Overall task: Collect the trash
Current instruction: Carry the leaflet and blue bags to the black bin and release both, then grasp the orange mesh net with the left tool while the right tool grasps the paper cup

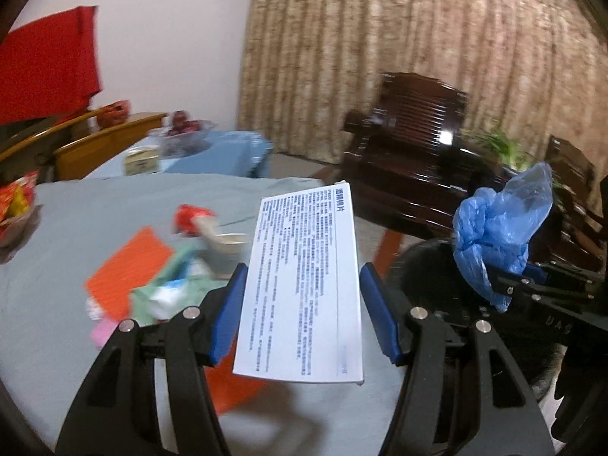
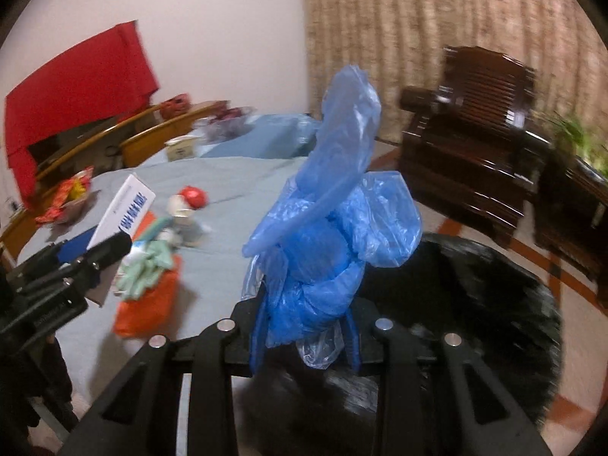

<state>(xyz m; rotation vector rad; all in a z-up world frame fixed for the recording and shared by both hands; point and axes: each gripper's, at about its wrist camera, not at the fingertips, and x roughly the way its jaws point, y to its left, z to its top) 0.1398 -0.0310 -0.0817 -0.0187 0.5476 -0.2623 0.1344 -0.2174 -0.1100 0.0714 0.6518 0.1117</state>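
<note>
— Where was the trash?

— I had the left gripper clamped across the box, its long axis pointing ahead. The right gripper pinched the blue bag above the black bin, to the box's right; the right one looked nearer.

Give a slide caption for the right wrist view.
Right gripper holds a crumpled blue plastic bag above a black bin.
</note>
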